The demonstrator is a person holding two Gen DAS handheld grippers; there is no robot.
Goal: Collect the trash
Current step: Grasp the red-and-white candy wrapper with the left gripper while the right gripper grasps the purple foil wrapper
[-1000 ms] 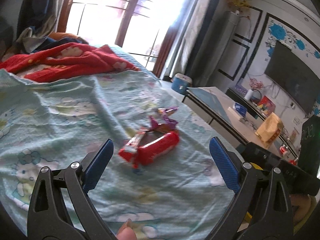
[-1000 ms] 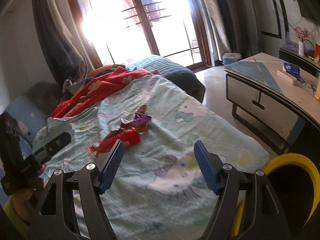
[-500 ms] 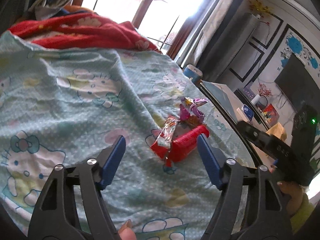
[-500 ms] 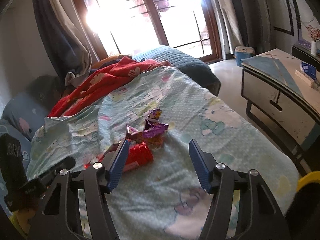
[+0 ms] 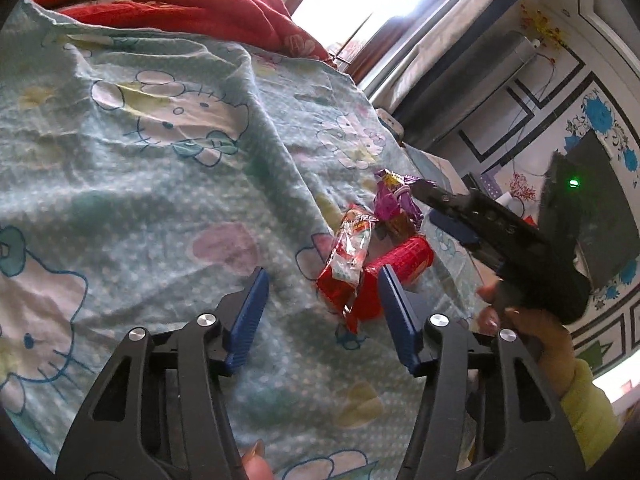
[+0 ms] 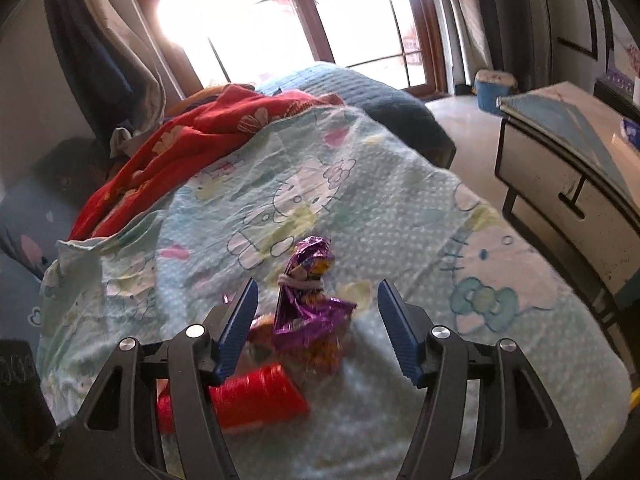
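Both of my claws hang over the trash heaped on the cartoon-cat bedsheet (image 5: 168, 184). My left gripper (image 5: 320, 288) has just been closing, yet its blue pads still stand apart; the red wrapper (image 5: 348, 256) lies just beyond the tips, nearer the right pad, with no firm contact I can make out, and the red can (image 5: 400, 268) lies beside it. My right gripper (image 6: 316, 300) stands open around the crumpled purple foil packet (image 6: 308, 304), pads clear of it on both sides. In the left view that gripper (image 5: 436, 208) reaches in from the right, held by my hand (image 5: 520, 320).
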